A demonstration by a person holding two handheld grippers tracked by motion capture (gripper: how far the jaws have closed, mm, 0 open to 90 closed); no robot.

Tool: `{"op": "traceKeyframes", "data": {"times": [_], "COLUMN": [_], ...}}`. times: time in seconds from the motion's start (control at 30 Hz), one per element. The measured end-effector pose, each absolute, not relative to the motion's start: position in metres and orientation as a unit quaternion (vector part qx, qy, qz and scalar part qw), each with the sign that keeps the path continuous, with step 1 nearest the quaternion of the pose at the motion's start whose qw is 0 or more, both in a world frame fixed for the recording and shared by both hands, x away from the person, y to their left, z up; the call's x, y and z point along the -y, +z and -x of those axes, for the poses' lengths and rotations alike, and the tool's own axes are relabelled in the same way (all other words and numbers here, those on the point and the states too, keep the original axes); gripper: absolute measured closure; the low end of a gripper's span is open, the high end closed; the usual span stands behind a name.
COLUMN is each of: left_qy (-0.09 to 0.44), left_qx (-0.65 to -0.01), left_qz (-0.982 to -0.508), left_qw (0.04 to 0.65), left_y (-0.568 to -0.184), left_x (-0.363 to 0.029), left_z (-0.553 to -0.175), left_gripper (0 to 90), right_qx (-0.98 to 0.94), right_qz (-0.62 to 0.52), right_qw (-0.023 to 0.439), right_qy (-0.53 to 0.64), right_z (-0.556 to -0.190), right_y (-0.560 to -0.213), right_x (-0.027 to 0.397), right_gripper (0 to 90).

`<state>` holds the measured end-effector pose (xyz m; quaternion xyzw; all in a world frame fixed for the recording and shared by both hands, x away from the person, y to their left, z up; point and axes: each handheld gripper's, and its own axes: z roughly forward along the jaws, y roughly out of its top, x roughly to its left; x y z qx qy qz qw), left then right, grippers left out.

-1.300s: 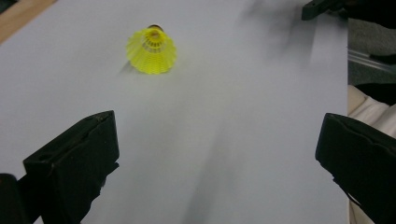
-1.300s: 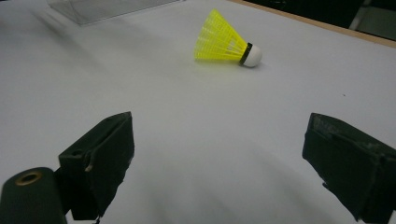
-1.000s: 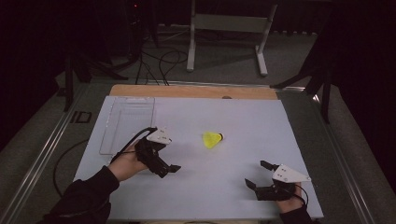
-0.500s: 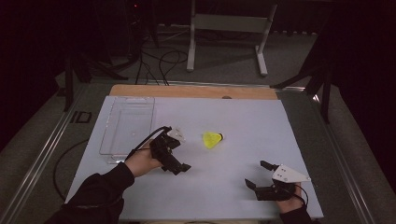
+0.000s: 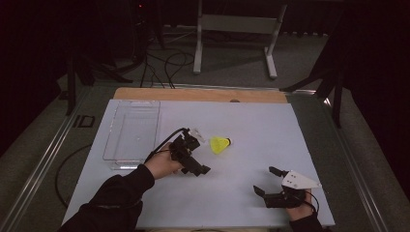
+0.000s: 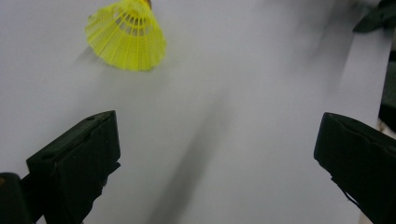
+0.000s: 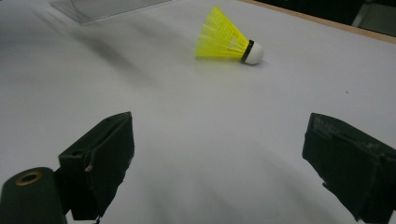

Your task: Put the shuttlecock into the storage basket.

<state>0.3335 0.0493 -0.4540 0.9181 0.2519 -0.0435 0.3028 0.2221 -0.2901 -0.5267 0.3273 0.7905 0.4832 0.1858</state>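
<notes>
A yellow shuttlecock (image 5: 221,144) with a white cork tip lies on its side near the middle of the white table (image 5: 251,121). My left gripper (image 5: 200,155) is open just left of it, nothing between its jaws. In the left gripper view the shuttlecock (image 6: 128,39) lies ahead and to the upper left of the wide-open gripper (image 6: 219,158). My right gripper (image 5: 266,181) rests open near the front right of the table. In its own view the shuttlecock (image 7: 226,39) lies farther off, beyond the open gripper (image 7: 219,158).
A clear plastic tray (image 5: 110,140) stands at the left of the table; its edge (image 7: 102,7) shows far off in the right gripper view. A wooden strip (image 5: 193,94) runs along the far edge. Cables and a metal stand sit on the floor beyond.
My left gripper has moved to the right, from beside the tray to close by the shuttlecock. The right gripper and the shuttlecock have stayed put.
</notes>
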Motion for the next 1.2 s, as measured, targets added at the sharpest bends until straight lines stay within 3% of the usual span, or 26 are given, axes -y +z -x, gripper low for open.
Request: {"op": "traceKeyframes", "data": {"times": [0.63, 1.03, 1.2], "left_qy": [-0.031, -0.031, -0.029], "left_qx": [-0.253, -0.264, -0.275], "left_qz": [-0.919, -0.914, -0.915], "left_qw": [0.300, 0.306, 0.295], "left_y": [-0.470, -0.486, -0.497], "left_x": [-0.014, -0.003, 0.004], "left_z": [-0.357, -0.372, -0.376], "left_gripper": [1.6, 24.6, 29.1], "right_qx": [-0.793, -0.792, -0.792], "right_qz": [-0.323, -0.324, -0.324], "right_qw": [0.180, 0.176, 0.175], "right_qy": [0.484, 0.487, 0.487], "right_z": [-0.222, -0.222, -0.222], "right_y": [-0.528, -0.527, -0.527], "right_x": [0.290, 0.290, 0.290], "right_gripper": [9.4, 9.3, 9.4]}}
